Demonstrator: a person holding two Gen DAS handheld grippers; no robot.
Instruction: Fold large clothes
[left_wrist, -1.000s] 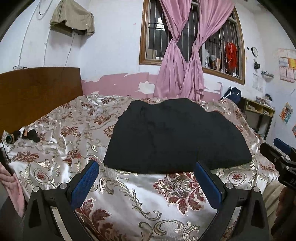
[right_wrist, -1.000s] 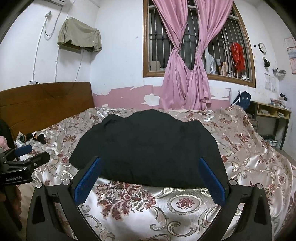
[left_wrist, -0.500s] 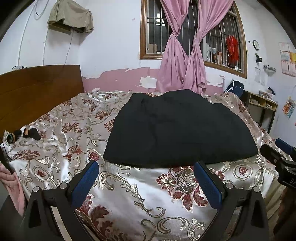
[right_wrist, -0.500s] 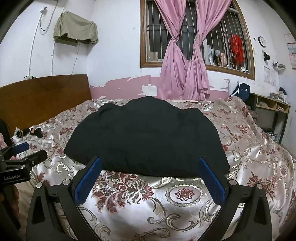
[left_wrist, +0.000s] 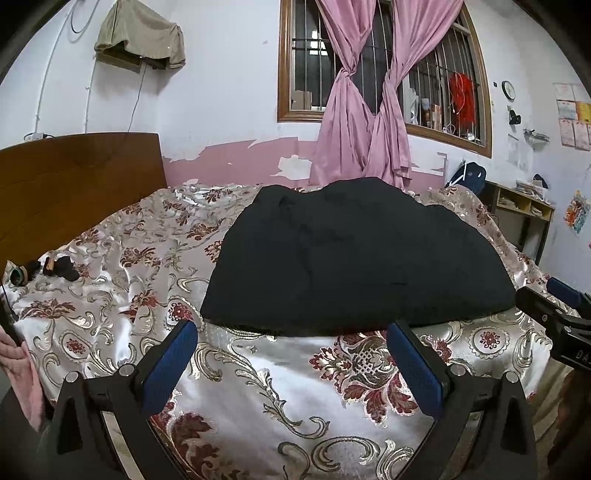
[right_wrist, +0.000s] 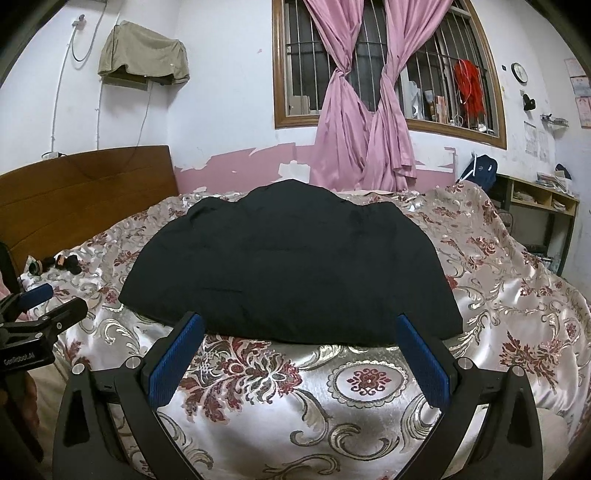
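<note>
A large black garment (left_wrist: 351, 258) lies spread flat on the floral satin bedspread (left_wrist: 258, 387); it also shows in the right wrist view (right_wrist: 295, 266). My left gripper (left_wrist: 291, 332) is open and empty, just short of the garment's near hem toward its left part. My right gripper (right_wrist: 299, 325) is open and empty, fingertips at the near hem toward the right part. Each gripper shows at the edge of the other's view: the right one (left_wrist: 554, 317) and the left one (right_wrist: 40, 317).
A wooden headboard (left_wrist: 74, 184) stands at the left. Small dark items (left_wrist: 55, 267) lie on the bed near it. A window with tied pink curtains (left_wrist: 362, 122) is behind the bed. A shelf unit (left_wrist: 524, 214) stands at the right.
Both grippers have dropped lower and moved closer to the garment's near hem. Both have stayed open. The garment has not moved.
</note>
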